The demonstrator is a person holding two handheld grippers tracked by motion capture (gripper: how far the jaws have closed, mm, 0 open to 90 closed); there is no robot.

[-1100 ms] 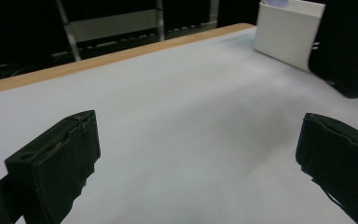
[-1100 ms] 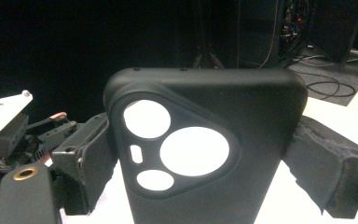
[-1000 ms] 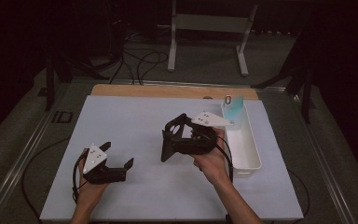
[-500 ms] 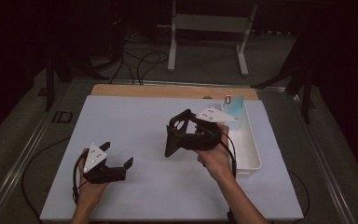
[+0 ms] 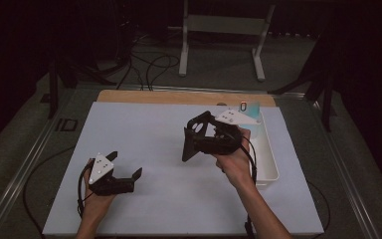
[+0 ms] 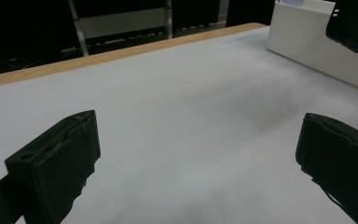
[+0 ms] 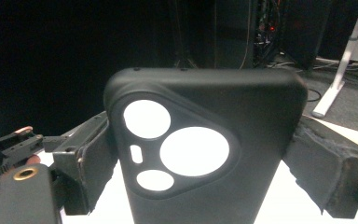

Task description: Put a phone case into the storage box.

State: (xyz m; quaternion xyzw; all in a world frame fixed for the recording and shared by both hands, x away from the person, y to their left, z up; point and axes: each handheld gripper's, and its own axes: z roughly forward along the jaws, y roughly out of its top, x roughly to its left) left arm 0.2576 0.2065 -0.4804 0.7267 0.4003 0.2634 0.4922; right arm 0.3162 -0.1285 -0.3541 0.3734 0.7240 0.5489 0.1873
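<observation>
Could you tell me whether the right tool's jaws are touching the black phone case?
Touching. The right gripper view shows the right tool with a jaw pressed against each side of the black phone case.

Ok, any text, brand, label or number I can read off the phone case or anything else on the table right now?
None readable.
Black phone case in the right gripper: camera cut-outs only, no print or logo showing.
White bin: plain walls.
Small red mark on the light blue item at the bin's far end: too small to read.

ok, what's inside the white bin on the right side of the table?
In the high view the white bin shows a bare white floor near its front end and a pale blue item at its far end. The right gripper, holding a black phone case, covers the middle.
</observation>
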